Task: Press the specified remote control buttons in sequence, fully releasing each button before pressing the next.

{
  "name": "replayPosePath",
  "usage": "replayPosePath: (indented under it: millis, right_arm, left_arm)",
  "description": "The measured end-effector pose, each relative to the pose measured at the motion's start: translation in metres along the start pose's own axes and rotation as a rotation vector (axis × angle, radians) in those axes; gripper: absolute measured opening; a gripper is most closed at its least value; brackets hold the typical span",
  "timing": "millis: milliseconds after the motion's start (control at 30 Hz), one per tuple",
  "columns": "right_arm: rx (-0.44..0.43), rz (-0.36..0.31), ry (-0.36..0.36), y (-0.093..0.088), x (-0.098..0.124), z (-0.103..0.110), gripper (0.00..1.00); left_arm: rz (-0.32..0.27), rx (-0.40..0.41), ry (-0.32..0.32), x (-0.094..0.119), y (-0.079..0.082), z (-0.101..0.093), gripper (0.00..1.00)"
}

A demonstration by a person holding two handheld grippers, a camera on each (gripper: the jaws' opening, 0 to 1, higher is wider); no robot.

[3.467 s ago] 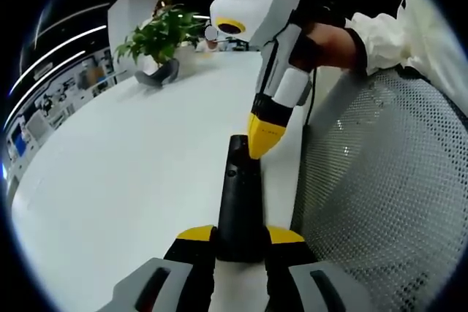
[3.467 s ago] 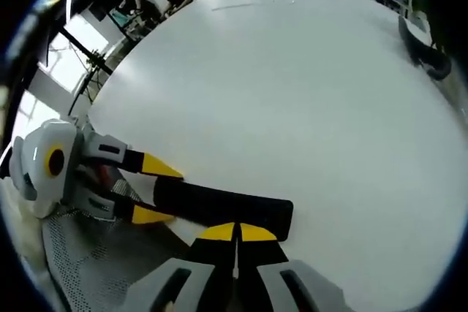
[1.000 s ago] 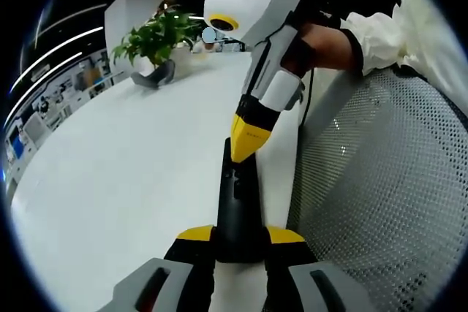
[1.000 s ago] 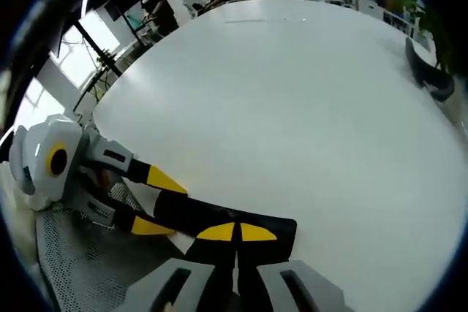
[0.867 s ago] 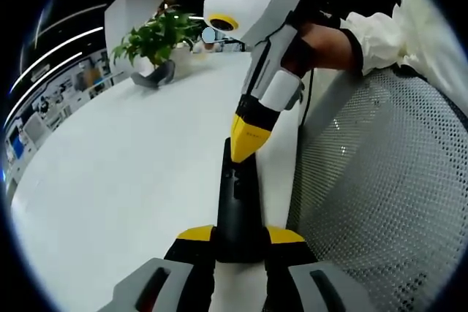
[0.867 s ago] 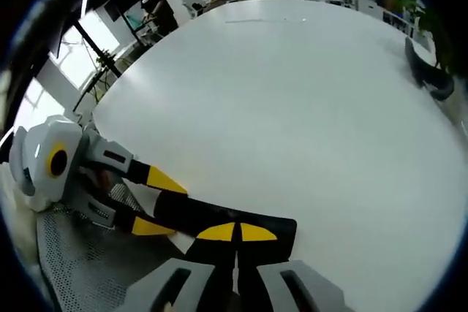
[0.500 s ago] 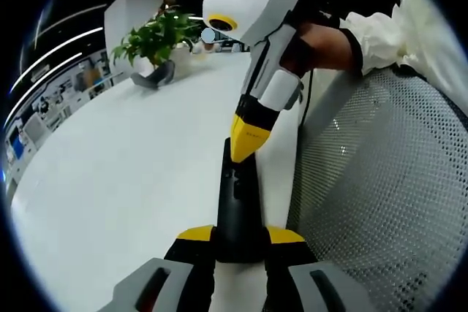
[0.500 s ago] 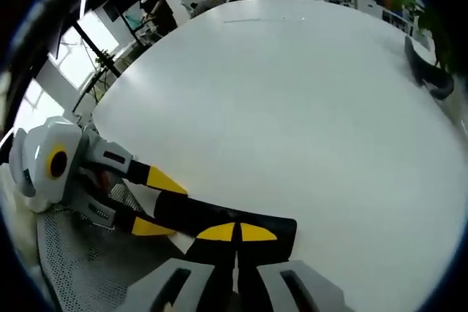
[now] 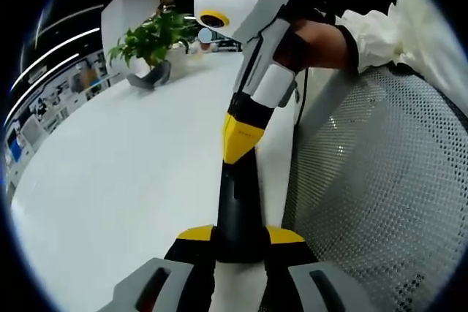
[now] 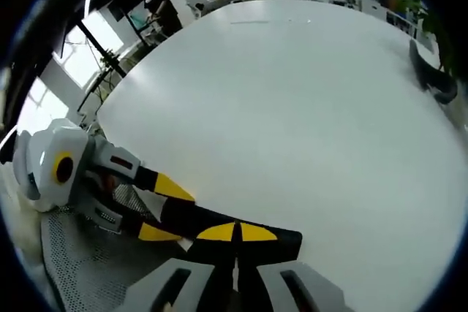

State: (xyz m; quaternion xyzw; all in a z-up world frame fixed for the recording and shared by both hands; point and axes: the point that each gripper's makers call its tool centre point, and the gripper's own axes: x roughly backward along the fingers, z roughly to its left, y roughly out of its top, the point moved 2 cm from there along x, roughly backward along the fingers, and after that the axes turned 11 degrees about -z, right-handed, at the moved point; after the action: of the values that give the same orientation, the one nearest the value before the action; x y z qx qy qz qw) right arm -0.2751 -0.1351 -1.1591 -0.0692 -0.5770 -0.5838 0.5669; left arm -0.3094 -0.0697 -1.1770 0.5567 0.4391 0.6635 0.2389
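The remote control point(image 9: 237, 206) is a long, slim black bar with a matte face, and its buttons are too dark to make out. In the left gripper view its near end sits clamped between the yellow-tipped jaws of the left claw point(image 9: 239, 235), and the body runs straight ahead from them, just above the white worktop point(image 9: 124, 173) beside its edge. The closed yellow tip of the right claw point(image 9: 240, 139) touches its upper face at the far half. In the right gripper view the remote control point(image 10: 219, 228) lies crosswise just beyond the right claw point(image 10: 235, 232), its free end point(image 10: 289, 242) squared off and reaching slightly past the tip.
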Motion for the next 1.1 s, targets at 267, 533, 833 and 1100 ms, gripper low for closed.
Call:
replayPosePath:
  millis: [267, 533, 833, 1100]
  right_arm:
    - [0.021, 0.010, 0.023, -0.0015, -0.0039, 0.0053, 0.00]
    - [0.043, 0.050, 0.037, -0.0078, -0.0072, 0.0085, 0.00]
    - [0.074, 0.051, 0.034, -0.0080, -0.0084, 0.0087, 0.00]
    - [0.124, 0.055, 0.030, -0.0080, -0.0093, 0.0089, 0.00]
  left_arm:
    - [-0.001, -0.004, -0.009, -0.0005, 0.0005, -0.0020, 0.24]
    - [-0.003, -0.007, -0.016, -0.0017, 0.0007, -0.0032, 0.24]
    - [-0.011, -0.010, -0.020, -0.0028, 0.0008, -0.0028, 0.24]
    - [-0.014, -0.008, -0.017, -0.0032, 0.0011, -0.0026, 0.24]
